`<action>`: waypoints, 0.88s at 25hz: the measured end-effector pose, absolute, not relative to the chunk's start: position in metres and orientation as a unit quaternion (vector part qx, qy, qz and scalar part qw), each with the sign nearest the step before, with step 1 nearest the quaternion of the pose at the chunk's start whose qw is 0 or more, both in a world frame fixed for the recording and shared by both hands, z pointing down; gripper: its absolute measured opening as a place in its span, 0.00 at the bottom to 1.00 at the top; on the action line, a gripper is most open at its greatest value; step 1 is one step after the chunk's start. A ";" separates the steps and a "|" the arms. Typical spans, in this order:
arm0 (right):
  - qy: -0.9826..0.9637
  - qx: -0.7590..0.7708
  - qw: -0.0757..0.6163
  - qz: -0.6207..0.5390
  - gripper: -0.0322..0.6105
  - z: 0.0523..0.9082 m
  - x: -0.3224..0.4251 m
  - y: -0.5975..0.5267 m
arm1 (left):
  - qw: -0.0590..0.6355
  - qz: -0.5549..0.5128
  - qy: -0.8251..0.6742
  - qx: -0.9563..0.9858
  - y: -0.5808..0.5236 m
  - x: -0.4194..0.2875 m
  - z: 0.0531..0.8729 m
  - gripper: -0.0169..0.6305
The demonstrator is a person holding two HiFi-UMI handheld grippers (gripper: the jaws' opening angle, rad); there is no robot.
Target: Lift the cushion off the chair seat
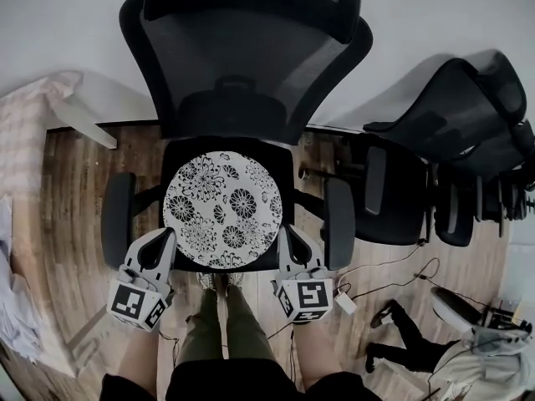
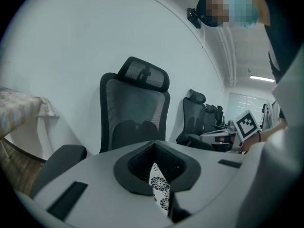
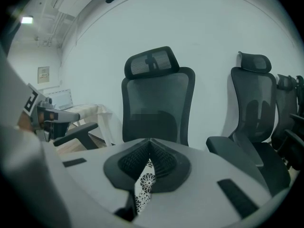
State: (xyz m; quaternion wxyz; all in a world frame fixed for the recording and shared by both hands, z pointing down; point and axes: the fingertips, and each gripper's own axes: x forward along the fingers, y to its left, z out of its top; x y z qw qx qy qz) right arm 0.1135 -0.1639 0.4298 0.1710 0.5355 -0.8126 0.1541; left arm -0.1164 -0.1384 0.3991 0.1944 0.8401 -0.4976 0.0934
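- The round black-and-white flowered cushion (image 1: pixel 222 210) lies flat over the chair seat (image 1: pixel 286 159), covering most of it; a dark margin of seat shows behind it and at its sides. Whether it rests on the seat or hangs just clear cannot be told.
- The left gripper (image 1: pixel 168 241) stands at the seat's front left corner, its fingers pinched narrow on the cushion's rim; in the left gripper view a thin strip of the flowered fabric (image 2: pixel 159 184) is clamped between them.
- The right gripper (image 1: pixel 285 237) stands at the seat's front right corner, its fingers likewise closed on the rim, with the fabric (image 3: pixel 144 186) squeezed between them in the right gripper view.
- The 2 armrests (image 1: pixel 118 217) flank the seat, and the mesh backrest (image 1: pixel 242 57) rises behind it.
- The person's legs (image 1: pixel 222 324) stand just in front of the seat.
- A 2nd office chair (image 1: pixel 468 115) stands well off to the seat's right.
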 end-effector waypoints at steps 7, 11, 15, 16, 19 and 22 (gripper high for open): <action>-0.813 0.530 0.182 0.160 0.08 0.452 0.114 -0.169 | 0.203 0.099 -0.498 0.837 -0.142 -0.115 0.419 0.04; -0.811 0.530 0.188 0.164 0.08 0.466 0.113 -0.169 | 0.206 0.106 -0.495 0.837 -0.142 -0.115 0.431 0.04; -0.811 0.525 0.196 0.168 0.08 0.479 0.112 -0.167 | 0.211 0.110 -0.497 0.835 -0.142 -0.116 0.441 0.04; -0.811 0.525 0.197 0.169 0.08 0.482 0.112 -0.167 | 0.211 0.110 -0.497 0.835 -0.143 -0.116 0.443 0.04; -0.811 0.524 0.197 0.172 0.08 0.488 0.111 -0.167 | 0.213 0.109 -0.496 0.835 -0.145 -0.114 0.450 0.04; -0.812 0.520 0.201 0.174 0.08 0.495 0.110 -0.167 | 0.218 0.112 -0.495 0.833 -0.144 -0.113 0.460 0.04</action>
